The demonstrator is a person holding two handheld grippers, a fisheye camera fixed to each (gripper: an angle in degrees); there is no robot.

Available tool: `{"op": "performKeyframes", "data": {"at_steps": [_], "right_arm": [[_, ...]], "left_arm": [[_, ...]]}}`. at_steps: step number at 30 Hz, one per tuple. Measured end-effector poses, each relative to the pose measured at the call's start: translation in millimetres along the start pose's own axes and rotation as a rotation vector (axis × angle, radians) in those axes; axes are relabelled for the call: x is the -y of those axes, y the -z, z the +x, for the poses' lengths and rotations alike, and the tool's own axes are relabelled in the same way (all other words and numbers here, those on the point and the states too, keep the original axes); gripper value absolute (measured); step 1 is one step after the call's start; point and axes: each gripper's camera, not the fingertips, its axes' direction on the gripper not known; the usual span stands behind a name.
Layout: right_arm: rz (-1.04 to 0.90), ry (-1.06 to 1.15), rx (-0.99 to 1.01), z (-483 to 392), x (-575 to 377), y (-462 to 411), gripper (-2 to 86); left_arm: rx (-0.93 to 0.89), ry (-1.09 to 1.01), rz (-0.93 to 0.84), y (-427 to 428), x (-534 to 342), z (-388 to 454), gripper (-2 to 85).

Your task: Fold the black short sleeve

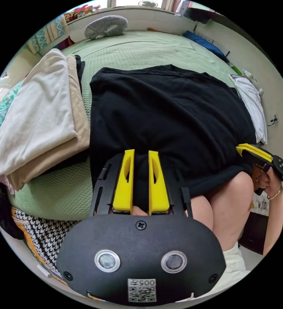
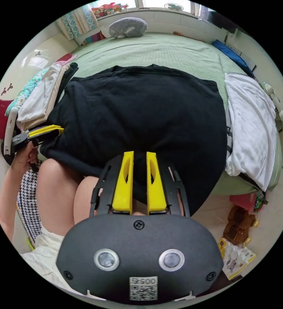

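The black short sleeve shirt (image 1: 167, 112) (image 2: 141, 109) lies spread on the green bed cover (image 1: 141, 48), its near hem drooping over the bed's edge onto a person's knees (image 1: 225, 199). My left gripper (image 1: 141, 153) has its yellow jaws close together with black fabric pinched between them at the near left hem; it also appears in the right gripper view (image 2: 61, 129) at the shirt's left corner. My right gripper (image 2: 140, 154) pinches the near right hem the same way, and its jaws appear closed at the shirt's right corner (image 1: 241, 148).
A stack of folded cream and beige clothes (image 1: 41, 119) sits left of the shirt. A white garment (image 2: 254, 125) lies on its right. A grey cushion (image 2: 127, 27) rests at the bed's far end. Bottles and packets (image 2: 238, 231) stand on the floor at the right.
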Motion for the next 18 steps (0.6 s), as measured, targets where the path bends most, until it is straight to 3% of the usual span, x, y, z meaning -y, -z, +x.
{"op": "performKeyframes", "data": {"at_steps": [4,10,14,18], "right_arm": [[0.156,-0.071,0.150,42.4,-33.2,41.6,5.7],[0.228,-0.157,0.024,114.2,-67.9,94.7,6.7],[0.267,-0.236,0.039,159.2,-88.5,119.6,5.8],[0.237,-0.222,0.045,173.0,-95.7,123.0,6.3]], "left_arm": [[-0.055,-0.080,0.039,32.1,-5.4,50.3,2.9],[-0.230,-0.425,0.140,91.7,-18.8,195.6,9.3],[-0.302,-0.639,0.106,88.5,-47.0,311.4,13.4],[-0.386,-0.654,0.021,68.9,-52.2,377.6,14.0]]}}
